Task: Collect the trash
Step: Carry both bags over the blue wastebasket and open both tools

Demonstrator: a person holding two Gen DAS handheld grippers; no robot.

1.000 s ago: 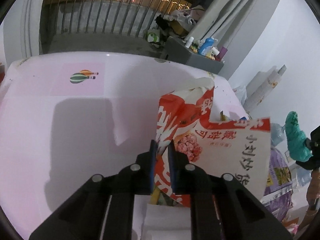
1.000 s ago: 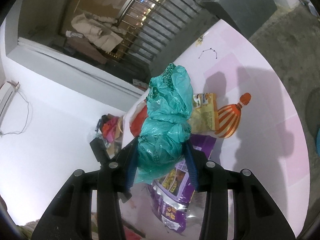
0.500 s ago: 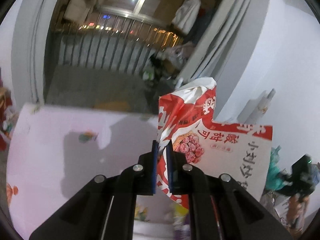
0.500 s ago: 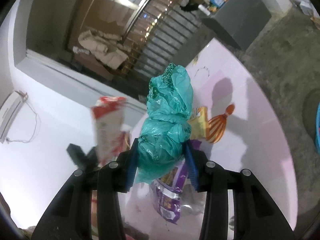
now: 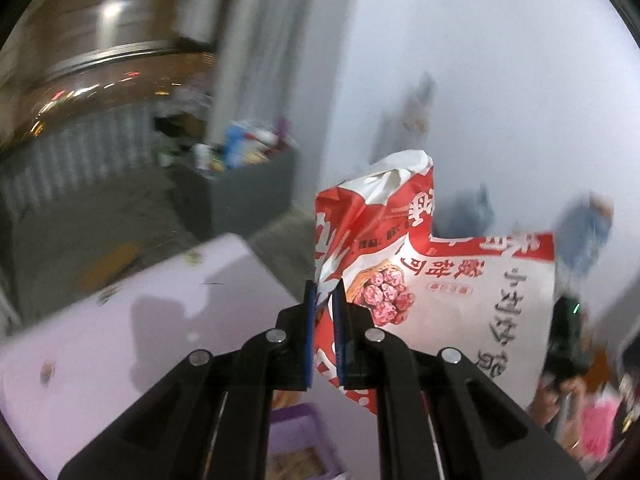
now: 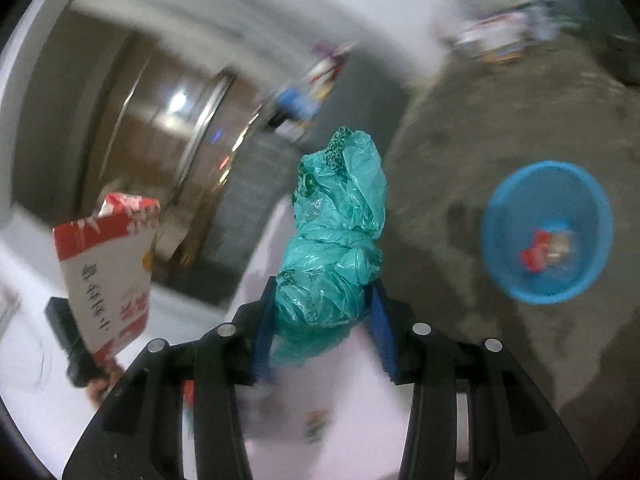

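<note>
Two clamped claws: left (image 5: 323,300) on snack bag (image 5: 440,300), right (image 6: 320,312) on green bag (image 6: 336,232); blue basin (image 6: 500,208) only rightward.

My left gripper (image 5: 323,300) points a bit down, and its jaws are pinched tight on the red bag (image 5: 420,280). My right gripper (image 6: 322,308) points a bit down too, with its jaws squeezing the green bag (image 6: 336,240) from both sides.
</note>
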